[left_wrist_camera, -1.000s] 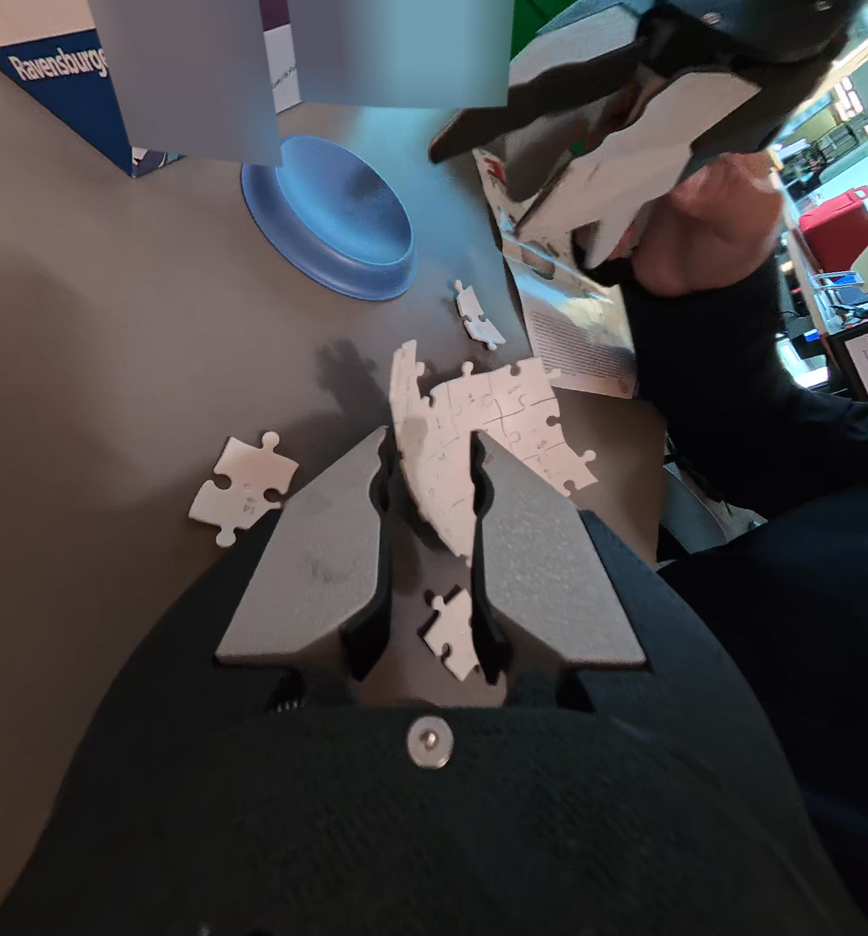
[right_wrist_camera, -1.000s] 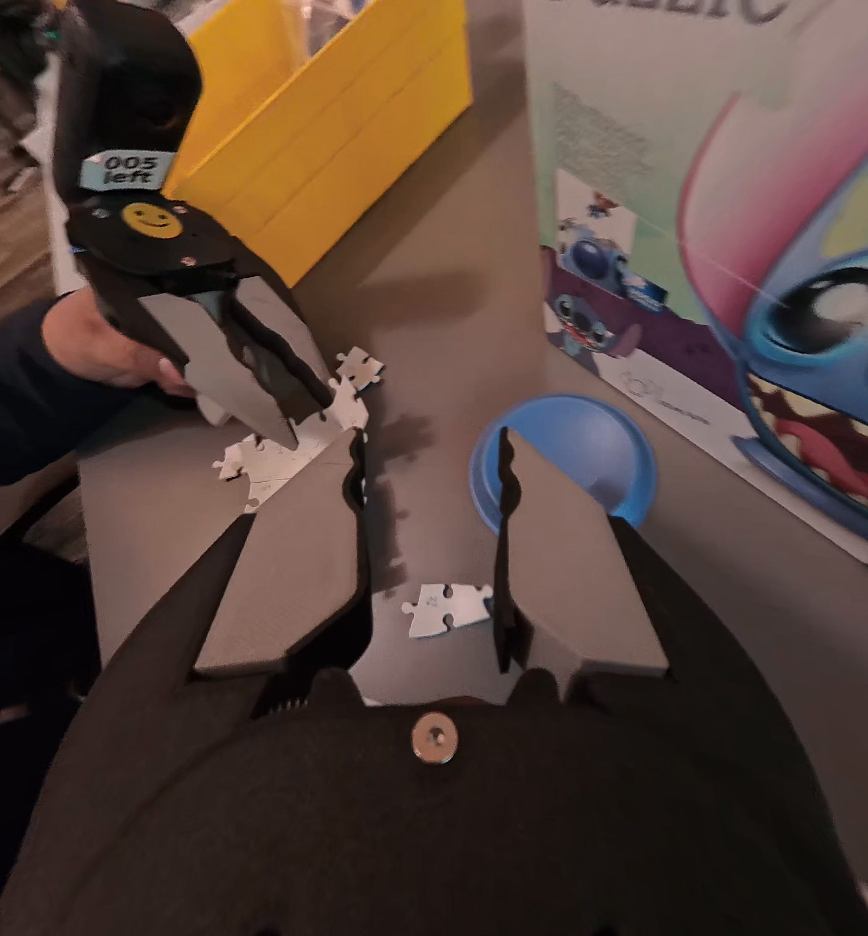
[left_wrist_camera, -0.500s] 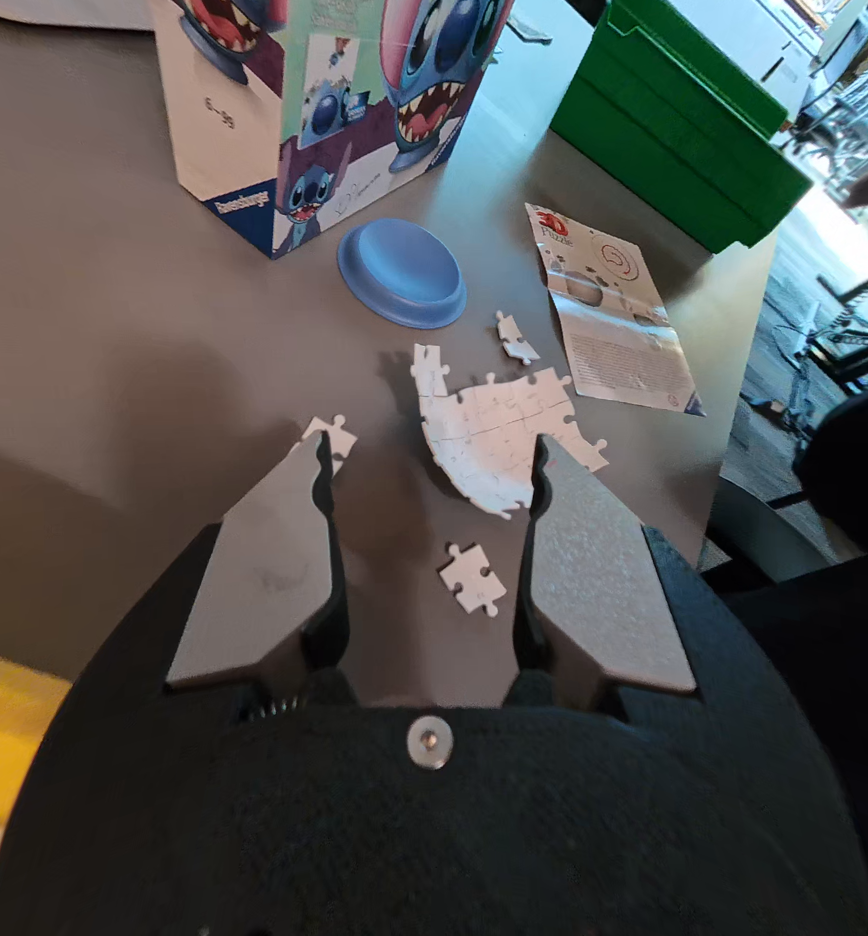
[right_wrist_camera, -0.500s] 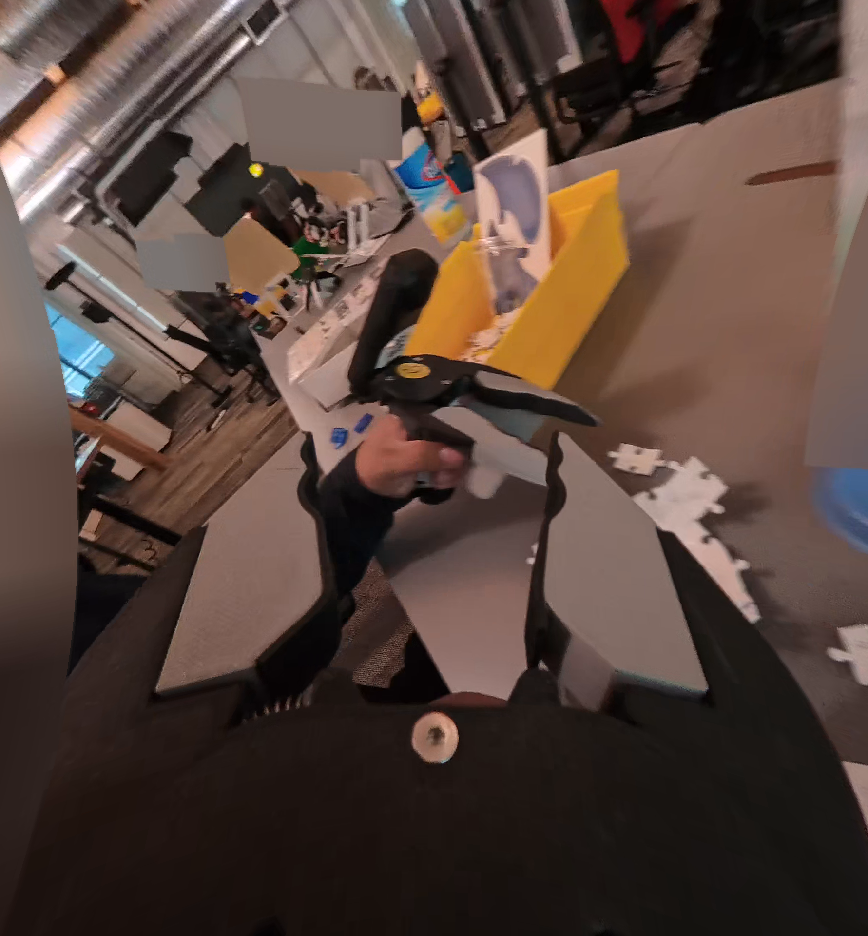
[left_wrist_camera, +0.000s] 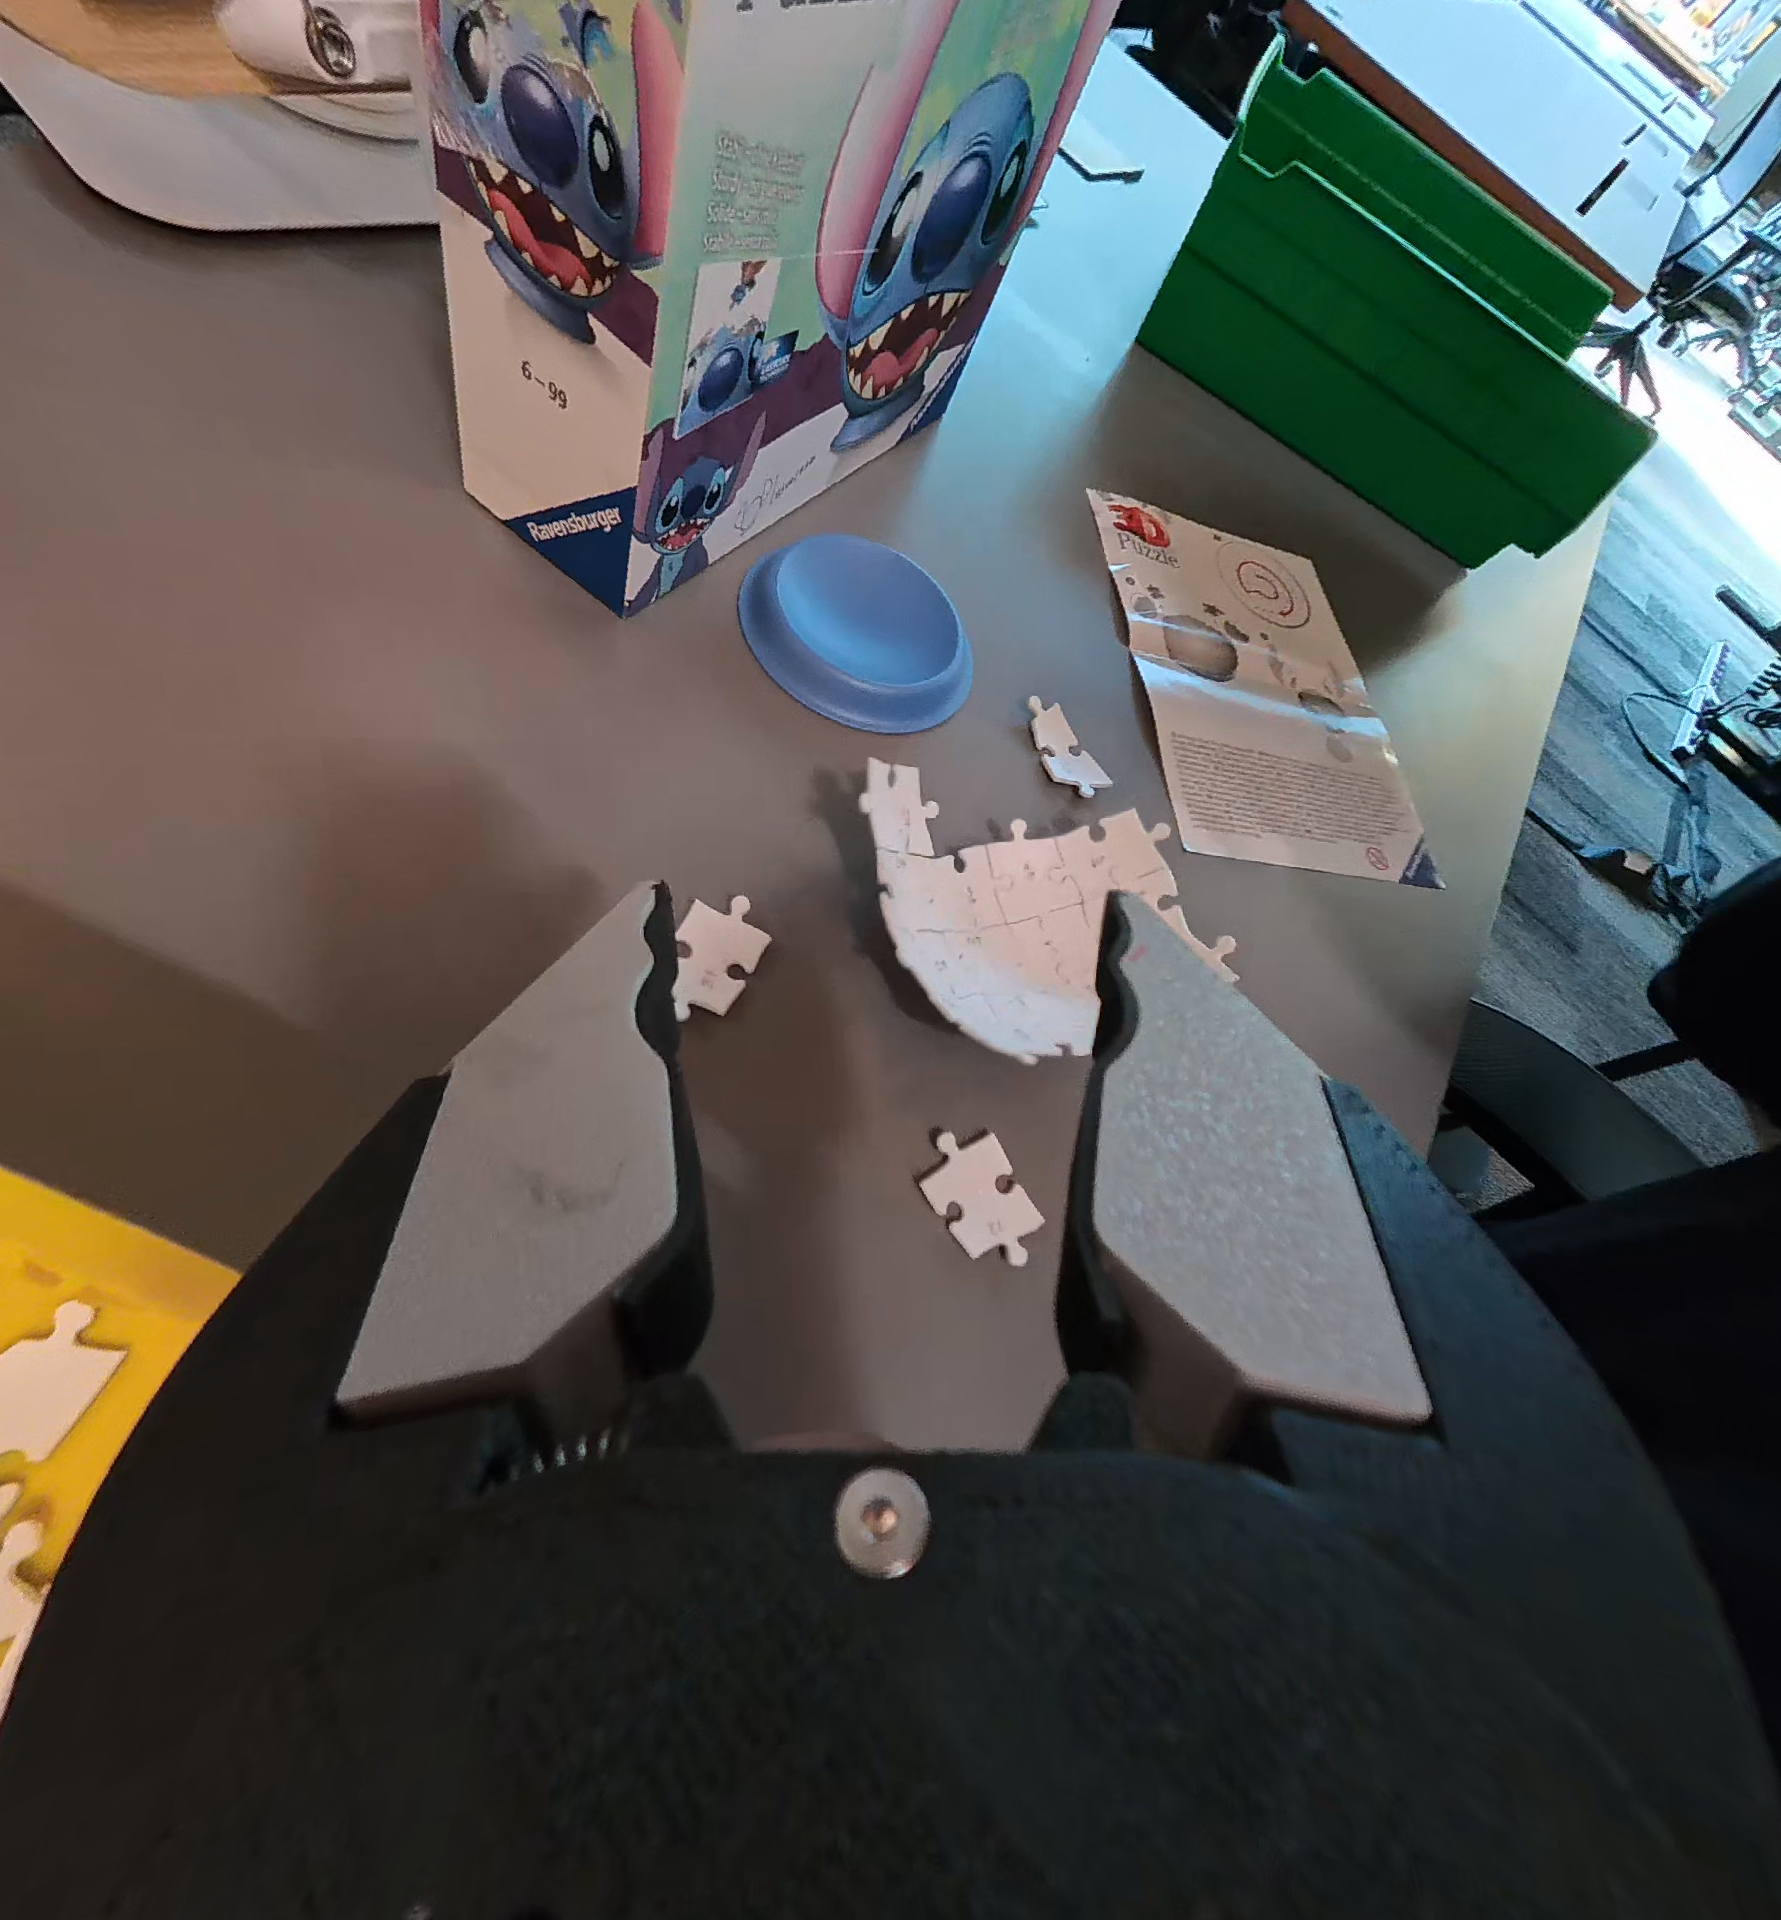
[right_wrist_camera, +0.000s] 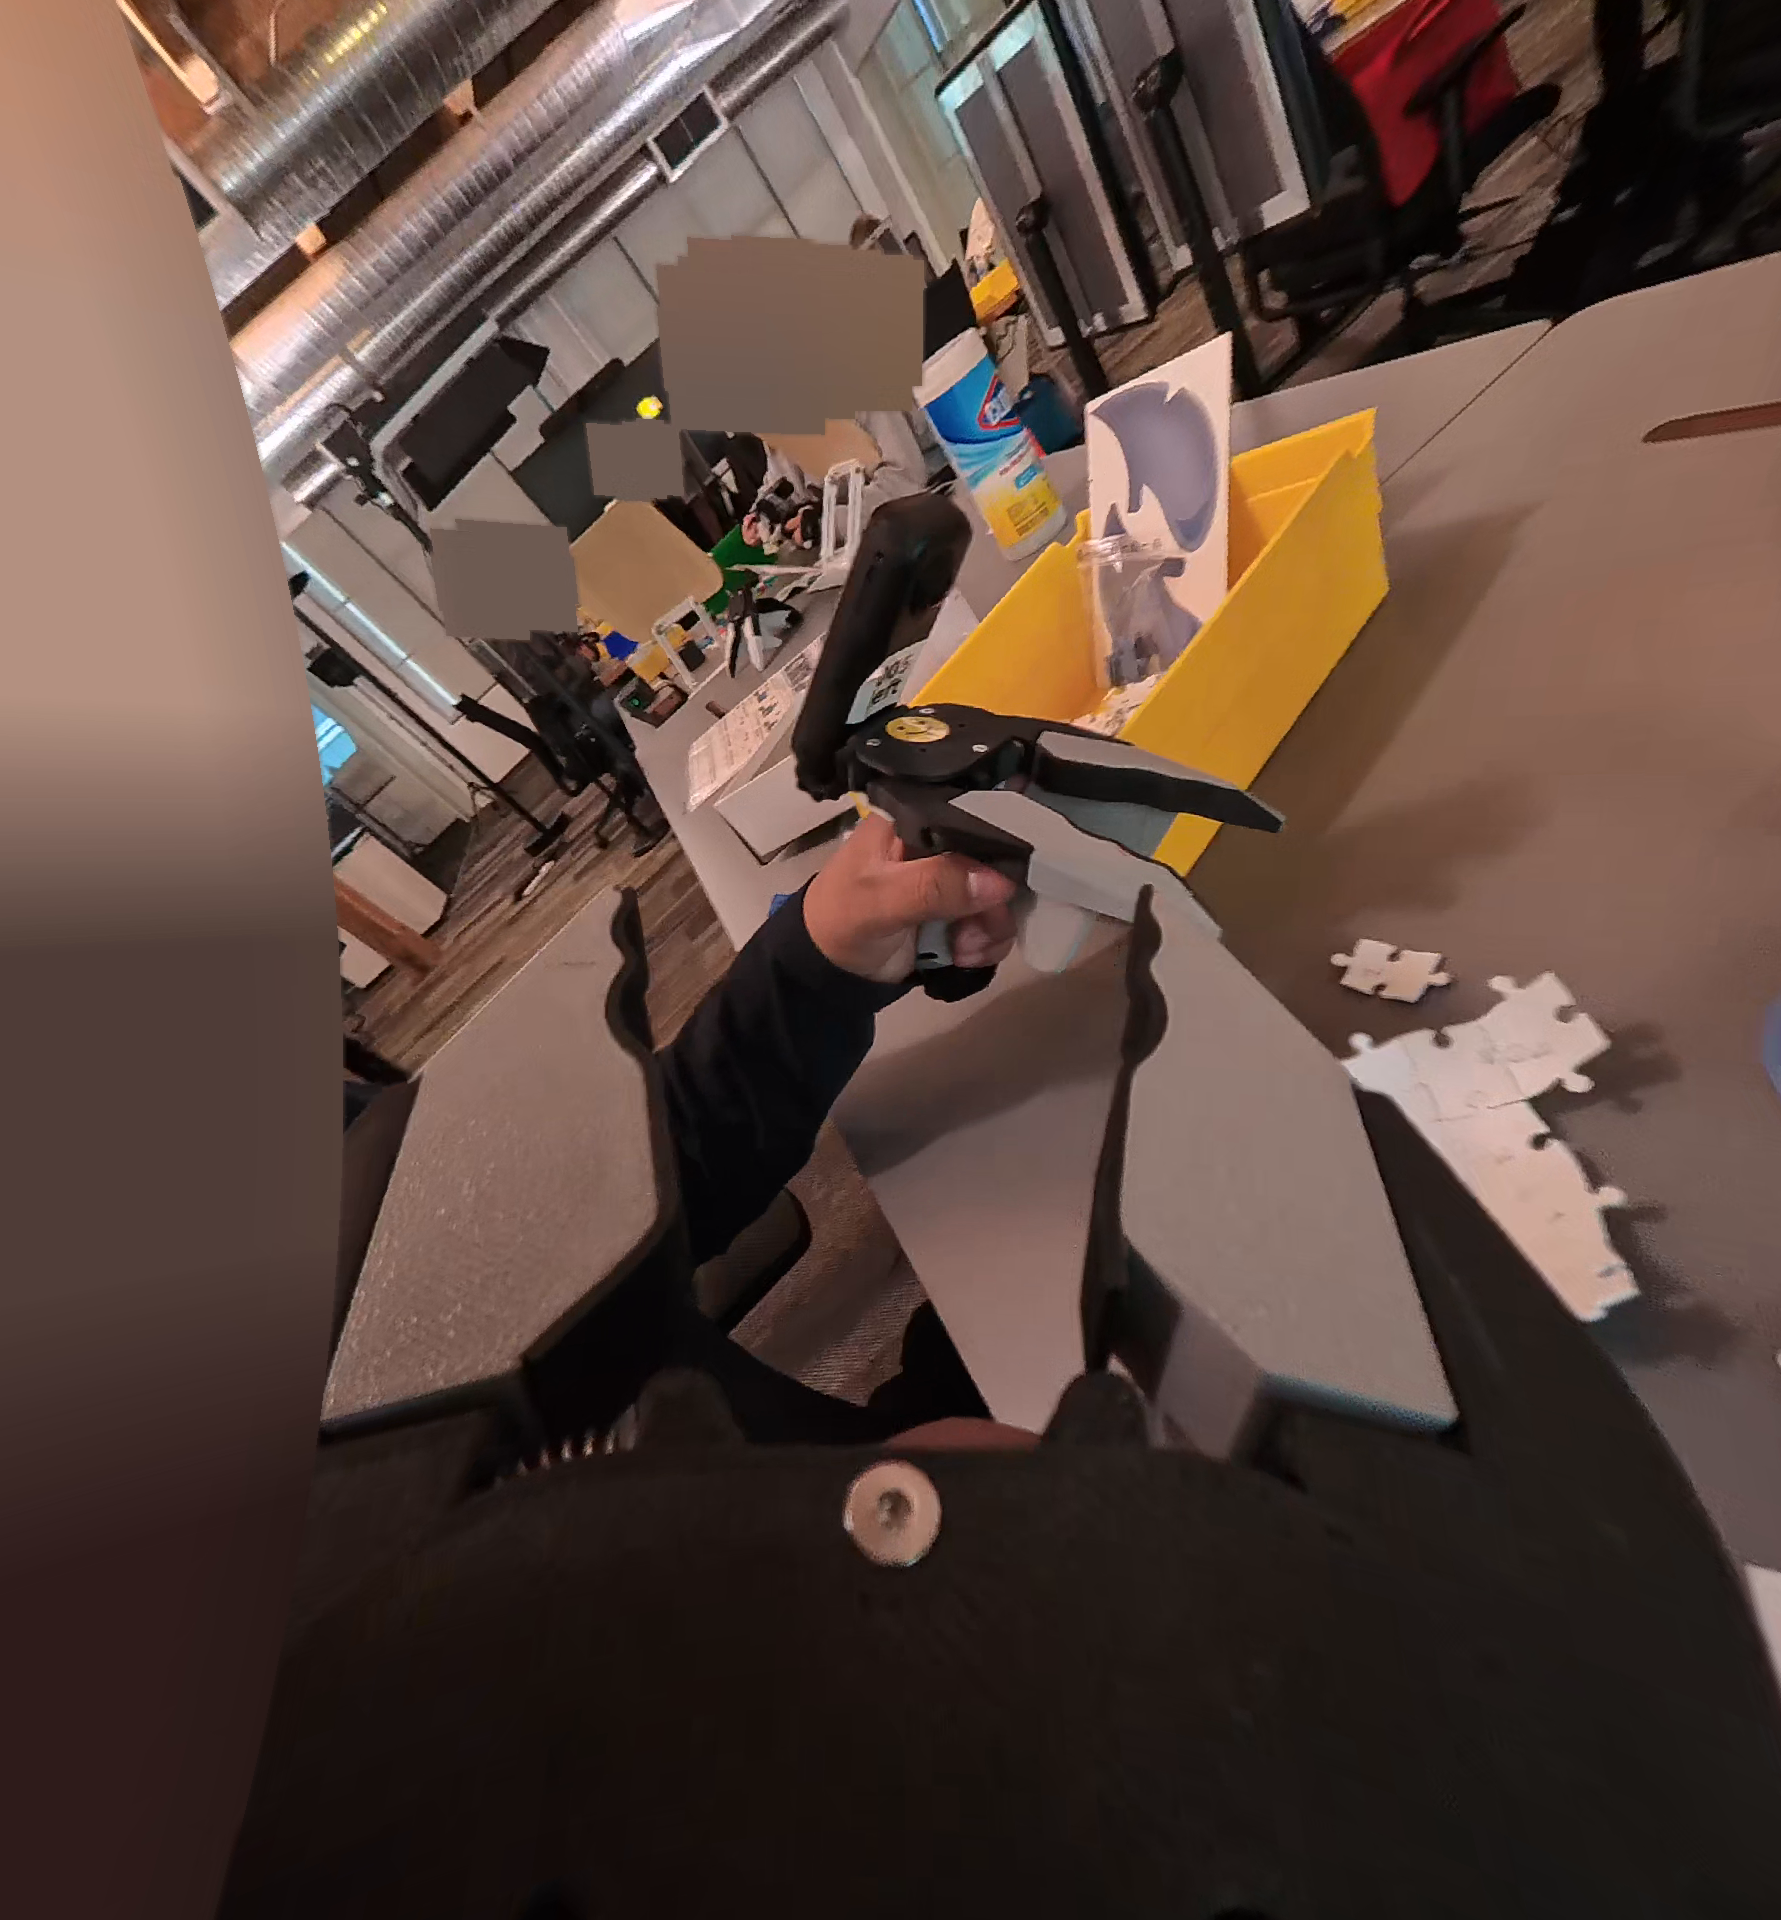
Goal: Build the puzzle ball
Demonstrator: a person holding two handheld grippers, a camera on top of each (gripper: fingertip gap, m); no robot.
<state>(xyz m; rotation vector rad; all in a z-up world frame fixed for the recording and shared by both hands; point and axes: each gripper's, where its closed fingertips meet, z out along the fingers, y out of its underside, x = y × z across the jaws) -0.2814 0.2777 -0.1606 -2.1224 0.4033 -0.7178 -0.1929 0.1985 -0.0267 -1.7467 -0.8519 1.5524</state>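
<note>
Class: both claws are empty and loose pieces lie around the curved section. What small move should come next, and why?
Probably lower the open left claw onto the loose piece lying between its fingers, nearest the curved assembled section, which is plainly unfinished.

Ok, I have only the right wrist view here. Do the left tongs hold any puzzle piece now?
Observer: No. The left tongs are open and empty, above the table.
Operator: Which loose piece would be the nearest to them?
Observer: In the left wrist view, a single white piece lies flat on the table, seen between the two fingers.
Operator: And where is the instruction leaflet? I cannot find it.
Observer: The leaflet lies flat on the table. In the left wrist view it is to the right of the blue stand.
</note>
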